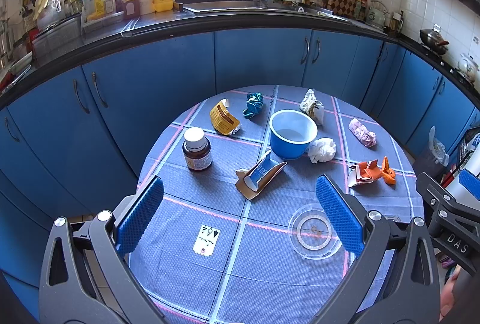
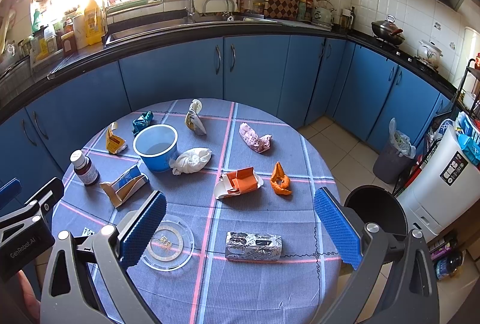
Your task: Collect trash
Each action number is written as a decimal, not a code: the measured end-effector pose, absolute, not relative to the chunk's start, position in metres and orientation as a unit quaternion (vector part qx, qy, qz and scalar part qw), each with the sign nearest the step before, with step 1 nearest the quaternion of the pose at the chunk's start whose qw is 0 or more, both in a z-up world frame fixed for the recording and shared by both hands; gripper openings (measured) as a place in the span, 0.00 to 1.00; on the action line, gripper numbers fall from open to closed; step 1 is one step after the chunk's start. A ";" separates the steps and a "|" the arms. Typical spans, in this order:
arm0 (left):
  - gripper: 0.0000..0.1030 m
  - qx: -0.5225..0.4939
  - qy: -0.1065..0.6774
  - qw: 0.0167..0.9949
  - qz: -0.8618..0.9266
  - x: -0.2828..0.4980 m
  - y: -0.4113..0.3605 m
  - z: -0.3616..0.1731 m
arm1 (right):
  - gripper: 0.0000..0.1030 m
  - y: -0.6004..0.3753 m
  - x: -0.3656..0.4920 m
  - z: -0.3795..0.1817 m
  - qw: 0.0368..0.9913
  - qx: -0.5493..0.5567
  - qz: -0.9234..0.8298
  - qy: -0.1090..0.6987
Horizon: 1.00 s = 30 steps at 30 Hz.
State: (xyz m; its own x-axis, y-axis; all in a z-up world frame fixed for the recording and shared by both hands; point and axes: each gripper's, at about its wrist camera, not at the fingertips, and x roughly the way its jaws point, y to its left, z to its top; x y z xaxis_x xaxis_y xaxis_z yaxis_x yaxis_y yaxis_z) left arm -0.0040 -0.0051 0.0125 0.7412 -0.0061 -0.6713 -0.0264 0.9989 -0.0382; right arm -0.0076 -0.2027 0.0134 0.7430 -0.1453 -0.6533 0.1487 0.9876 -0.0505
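Evidently nothing is gathered yet: the trash, from the silver wrapper (image 2: 253, 246) and orange carton (image 2: 238, 183) to the white tissue wad (image 2: 192, 160), lies scattered over the round worktop (image 2: 270, 288). The black bin (image 2: 376, 211) waits just beside its edge, handy for drops. Left claw (image 1: 240, 214) and right claw (image 2: 240, 229) both hover wide open, empty.

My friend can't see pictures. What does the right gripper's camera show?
The open right gripper hovers over a round table with a blue checked cloth, littered with trash: a crushed silver carton, an orange carton, a white tissue ball and a blue cup. A black bin stands beside the table.
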 end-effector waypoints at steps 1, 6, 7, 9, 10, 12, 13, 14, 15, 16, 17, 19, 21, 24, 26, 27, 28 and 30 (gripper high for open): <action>0.97 -0.023 0.360 0.933 0.005 -0.004 -0.005 0.012 | 0.93 -0.203 -0.008 0.014 0.934 0.002 -0.079 0.350; 0.97 -0.022 0.360 0.933 0.005 -0.004 -0.005 0.012 | 0.93 -0.202 -0.007 0.014 0.934 0.003 -0.078 0.350; 0.97 -0.022 0.360 0.933 0.006 -0.004 -0.005 0.012 | 0.93 -0.206 -0.009 0.013 0.933 0.003 -0.077 0.351; 0.97 -0.022 0.360 0.933 0.006 -0.004 -0.005 0.012 | 0.93 -0.207 -0.009 0.012 0.933 0.004 -0.077 0.351; 0.97 -0.022 0.360 0.933 0.006 -0.004 -0.005 0.013 | 0.93 -0.207 -0.009 0.012 0.933 0.005 -0.077 0.350; 0.97 -0.023 0.360 0.933 0.006 -0.004 -0.005 0.012 | 0.93 -0.207 -0.009 0.012 0.933 0.004 -0.077 0.351; 0.97 -0.022 0.360 0.933 0.006 -0.004 -0.005 0.012 | 0.93 -0.207 -0.009 0.012 0.933 0.004 -0.077 0.351; 0.97 -0.022 0.360 0.933 0.006 -0.004 -0.005 0.012 | 0.93 -0.207 -0.009 0.012 0.933 0.004 -0.077 0.352; 0.97 -0.022 0.360 0.933 0.006 -0.004 -0.005 0.011 | 0.93 -0.207 -0.009 0.012 0.933 0.005 -0.077 0.352; 0.97 -0.022 0.360 0.933 0.006 -0.004 -0.005 0.011 | 0.93 -0.207 -0.009 0.012 0.933 0.005 -0.076 0.352; 0.97 -0.022 0.360 0.933 0.005 -0.004 -0.006 0.012 | 0.93 -0.207 -0.009 0.011 0.933 0.006 -0.077 0.352; 0.97 -0.021 0.362 0.932 0.006 -0.005 -0.006 0.009 | 0.93 -0.208 -0.010 0.011 0.932 0.007 -0.077 0.353; 0.97 -0.021 0.364 0.931 0.004 -0.005 -0.006 0.006 | 0.93 -0.209 -0.008 0.009 0.932 0.007 -0.078 0.354; 0.97 -0.020 0.366 0.930 0.003 -0.004 -0.007 0.001 | 0.93 -0.210 -0.007 0.008 0.931 0.009 -0.078 0.357; 0.97 -0.019 0.367 0.930 0.002 -0.003 -0.008 -0.001 | 0.93 -0.211 -0.007 0.007 0.931 0.009 -0.079 0.357; 0.97 -0.019 0.367 0.930 0.002 -0.003 -0.008 -0.001 | 0.93 -0.212 -0.007 0.006 0.930 0.009 -0.079 0.359; 0.97 -0.018 0.367 0.930 0.002 -0.003 -0.008 -0.001 | 0.93 -0.212 -0.007 0.006 0.930 0.009 -0.079 0.359; 0.97 -0.016 0.367 0.930 0.001 -0.003 -0.009 -0.002 | 0.93 -0.213 -0.006 0.004 0.929 0.009 -0.080 0.360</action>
State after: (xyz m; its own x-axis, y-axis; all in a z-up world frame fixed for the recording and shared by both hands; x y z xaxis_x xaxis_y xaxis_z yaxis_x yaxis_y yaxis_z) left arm -0.0034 -0.0089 -0.0024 0.7300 -0.0091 -0.6834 -0.0142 0.9995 -0.0285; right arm -0.0061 -0.2134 0.0041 0.7272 -0.1431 -0.6714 0.1557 0.9869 -0.0416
